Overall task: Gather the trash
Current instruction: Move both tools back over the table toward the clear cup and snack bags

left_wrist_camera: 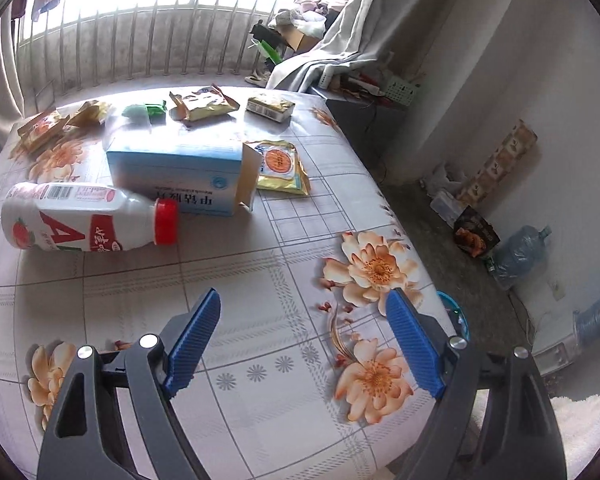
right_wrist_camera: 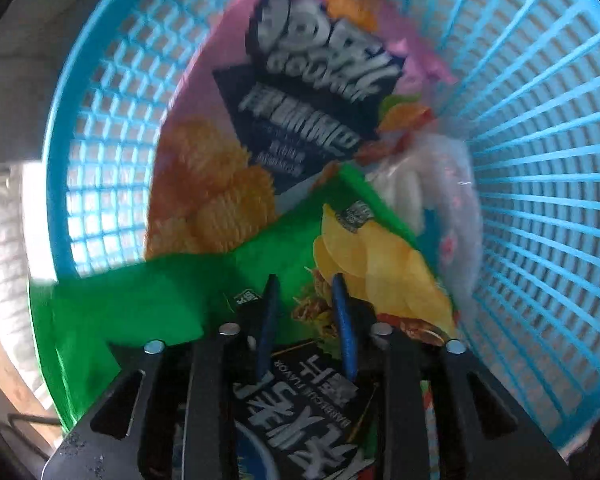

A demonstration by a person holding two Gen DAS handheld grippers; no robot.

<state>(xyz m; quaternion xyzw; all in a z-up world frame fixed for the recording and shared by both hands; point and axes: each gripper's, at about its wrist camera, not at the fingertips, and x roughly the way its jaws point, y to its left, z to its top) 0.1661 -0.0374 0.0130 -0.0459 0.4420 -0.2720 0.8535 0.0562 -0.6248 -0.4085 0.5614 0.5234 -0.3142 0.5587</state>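
Note:
In the left wrist view a white bottle (left_wrist_camera: 84,216) with a red cap lies on its side on the floral tablecloth (left_wrist_camera: 260,264). A blue-and-white box (left_wrist_camera: 180,176) and a yellow packet (left_wrist_camera: 280,166) lie behind it. More wrappers (left_wrist_camera: 204,106) sit at the far edge. My left gripper (left_wrist_camera: 304,296) hangs open over bare cloth, holding nothing. In the right wrist view my right gripper (right_wrist_camera: 305,280) points down into a blue basket (right_wrist_camera: 540,200). Its jaws are narrowly apart over a green chip bag (right_wrist_camera: 160,300), the pads not pressing on it. A pink chip bag (right_wrist_camera: 228,152) and white plastic (right_wrist_camera: 420,184) lie deeper in.
The basket's blue rim (left_wrist_camera: 458,312) shows past the table's right edge. On the floor to the right are a dark snack bag (left_wrist_camera: 476,236) and a large water bottle (left_wrist_camera: 520,254). A grey curtain (left_wrist_camera: 360,32) and a barred window stand behind the table.

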